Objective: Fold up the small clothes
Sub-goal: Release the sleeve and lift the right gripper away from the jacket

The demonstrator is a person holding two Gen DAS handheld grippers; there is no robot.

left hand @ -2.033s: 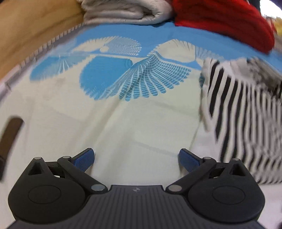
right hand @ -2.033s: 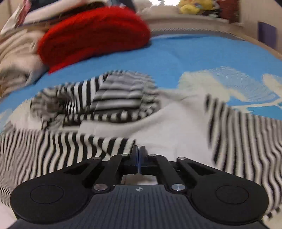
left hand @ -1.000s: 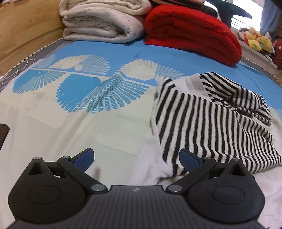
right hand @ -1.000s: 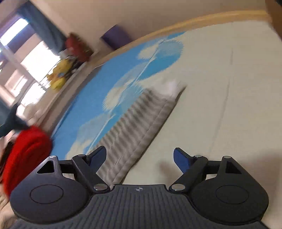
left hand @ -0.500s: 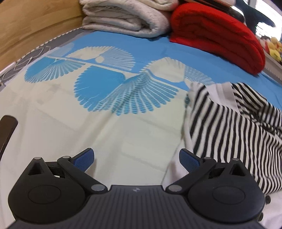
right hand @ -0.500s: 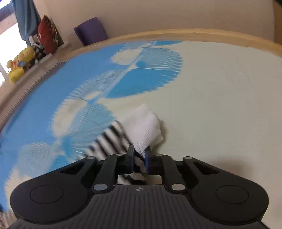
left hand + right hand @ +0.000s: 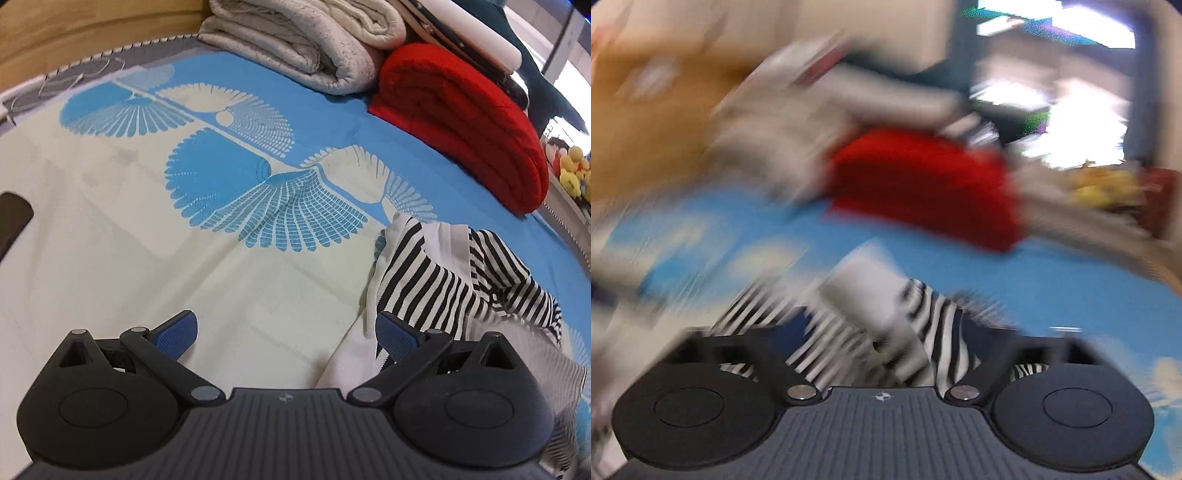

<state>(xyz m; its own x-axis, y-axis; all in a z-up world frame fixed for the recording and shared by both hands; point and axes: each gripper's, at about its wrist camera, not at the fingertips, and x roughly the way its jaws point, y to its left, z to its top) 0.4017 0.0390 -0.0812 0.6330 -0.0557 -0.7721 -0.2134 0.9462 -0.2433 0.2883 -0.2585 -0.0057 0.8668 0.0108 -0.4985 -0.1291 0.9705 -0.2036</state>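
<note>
A black-and-white striped garment [image 7: 454, 291] lies bunched on the bed at the right of the left wrist view. My left gripper [image 7: 286, 334] is open and empty, low over the cream sheet, with its right finger beside the garment's white edge. In the right wrist view the frame is badly blurred. The striped garment [image 7: 886, 325] lies between the spread fingers of my right gripper [image 7: 882, 343], which looks open. I cannot tell whether the cloth touches the pads.
The bed sheet [image 7: 229, 184] is cream and blue with fan patterns. A folded grey-white blanket [image 7: 314, 48] and a folded red blanket [image 7: 461, 118] lie at the far end. A wooden headboard [image 7: 74, 33] stands at the left. Plush toys [image 7: 572, 173] sit at far right.
My right gripper was shut on the garment's white cuff half a second ago; now its fingers are spread and it has swung toward the blankets. The left gripper shifted slightly and stays open.
</note>
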